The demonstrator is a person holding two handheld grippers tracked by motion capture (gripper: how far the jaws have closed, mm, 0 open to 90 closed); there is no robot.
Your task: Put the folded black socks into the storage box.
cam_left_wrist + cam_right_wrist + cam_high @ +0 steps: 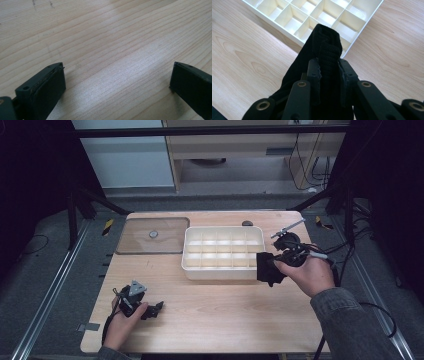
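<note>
Sock (325, 50) hanging pinched in my right gripper (272, 267), just off near-right corner of compartment tray (192, 270), tray lying forward-left. My left gripper (150, 310) idling wide, well apart.

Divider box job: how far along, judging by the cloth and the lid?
Done: the clear lid lies off, left of the white divider box. In hand: the right gripper is shut on a black cloth at the box's right end. Left: every visible compartment is empty; the left gripper rests open on the table.
</note>
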